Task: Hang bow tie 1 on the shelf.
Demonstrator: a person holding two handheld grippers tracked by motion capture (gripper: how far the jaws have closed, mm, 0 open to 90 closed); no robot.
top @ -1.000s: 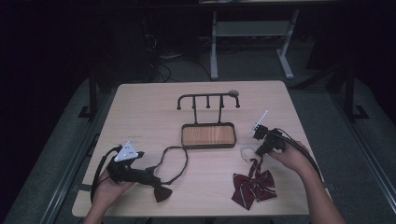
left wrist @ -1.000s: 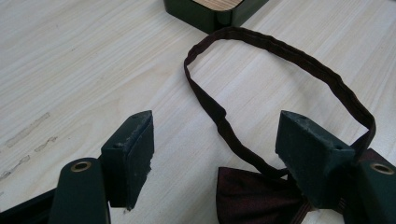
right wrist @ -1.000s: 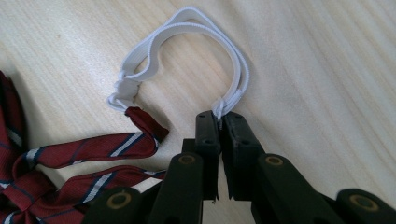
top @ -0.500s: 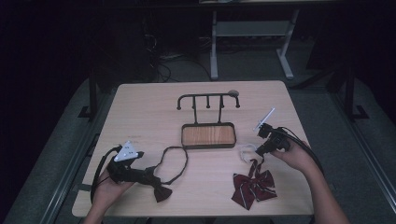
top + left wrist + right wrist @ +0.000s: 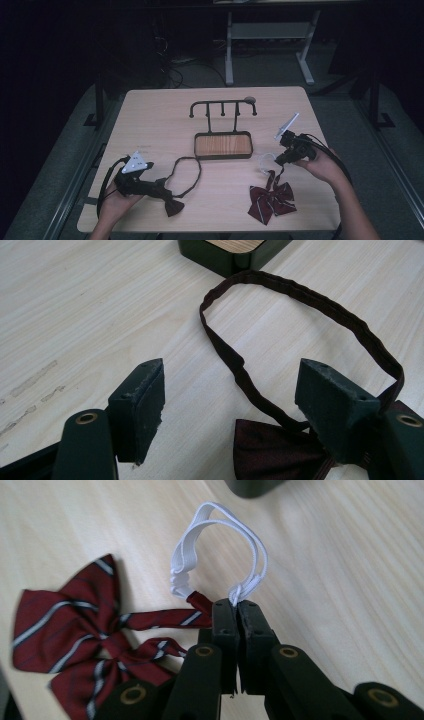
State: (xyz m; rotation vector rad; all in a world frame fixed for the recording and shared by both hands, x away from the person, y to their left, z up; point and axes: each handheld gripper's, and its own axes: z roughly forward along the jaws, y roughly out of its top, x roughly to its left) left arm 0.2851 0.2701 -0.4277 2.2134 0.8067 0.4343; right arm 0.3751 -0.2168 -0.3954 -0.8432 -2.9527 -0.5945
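The worktop [image 5: 150, 120] is pale wood-grain laminate with rounded corners, and near its middle stands a dark metal rack [image 5: 222, 107] of short pegs above a shallow dark tray [image 5: 223, 145] with a wooden floor. The left tool [image 5: 230, 390] lies low at the worktop's near left, its blocky black jaws spread wide and released; between them the left gripper view shows a plain dark maroon bow tie [image 5: 275, 450] of matte cloth, whose ribbed narrow band [image 5: 300, 295] loops out towards the tray's corner. From above that band reads merely as a thin dark ring. The right tool [image 5: 237, 605], at the near right, is clenched on the white elastic loop [image 5: 220, 545] of a striped bow tie [image 5: 70, 630], burgundy with pale grey-white stripes, lying flat on the worktop. The right gripper view shows the elastic's flat doubled strands and the knot pinched between the jaws; the high view shows only a faint pale curve there.
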